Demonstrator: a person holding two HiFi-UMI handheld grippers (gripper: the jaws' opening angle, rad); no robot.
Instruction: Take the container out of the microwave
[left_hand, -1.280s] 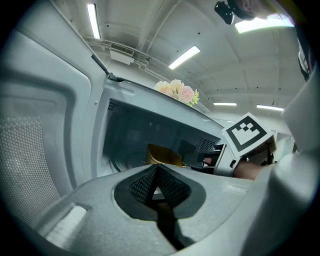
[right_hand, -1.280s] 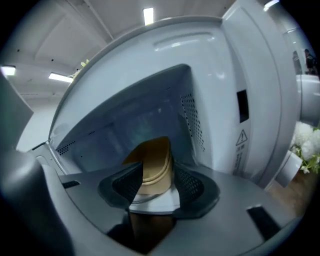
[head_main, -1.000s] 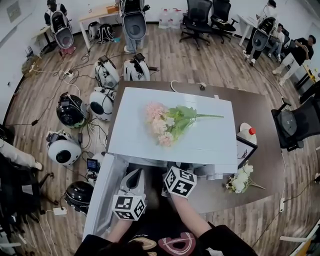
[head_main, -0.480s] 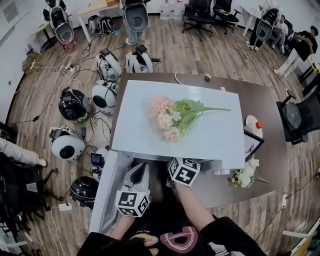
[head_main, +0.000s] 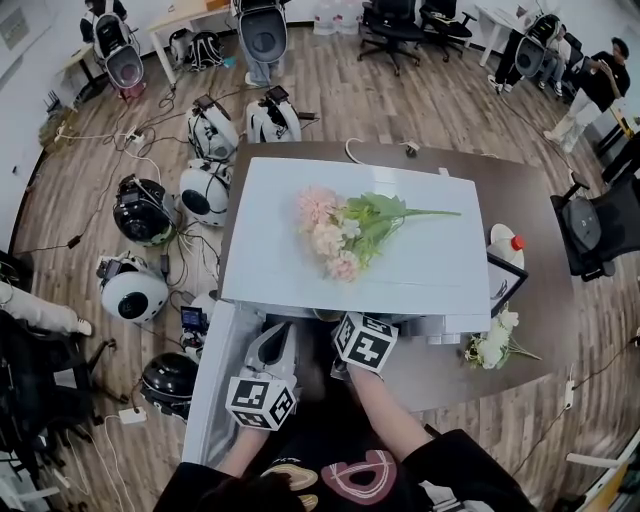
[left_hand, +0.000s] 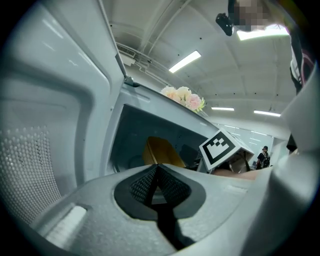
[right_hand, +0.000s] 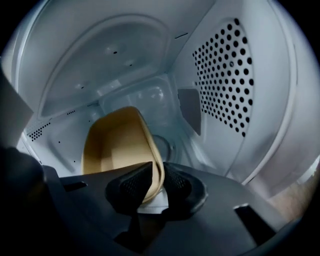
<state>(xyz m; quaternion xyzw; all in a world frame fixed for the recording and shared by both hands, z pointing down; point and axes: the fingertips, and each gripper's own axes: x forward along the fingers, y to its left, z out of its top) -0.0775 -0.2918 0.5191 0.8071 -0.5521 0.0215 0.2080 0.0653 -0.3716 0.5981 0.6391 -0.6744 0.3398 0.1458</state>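
Two grippers work at the microwave (head_main: 270, 240). The right gripper (right_hand: 156, 175) is inside the cavity, its jaws closing on the rim of the tan container (right_hand: 112, 145). The left gripper (left_hand: 157, 172) has its jaws together and empty, beside the open door (left_hand: 45, 150).

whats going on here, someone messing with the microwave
A person stands at an open microwave on a table, holding tongs in each hand. The right tongs are reaching into the cavity, and their jaws are closing on the rim of a tan container that is still inside. The left tongs are shut and empty, waiting by the open door. A bunch of flowers lies on top of the microwave.
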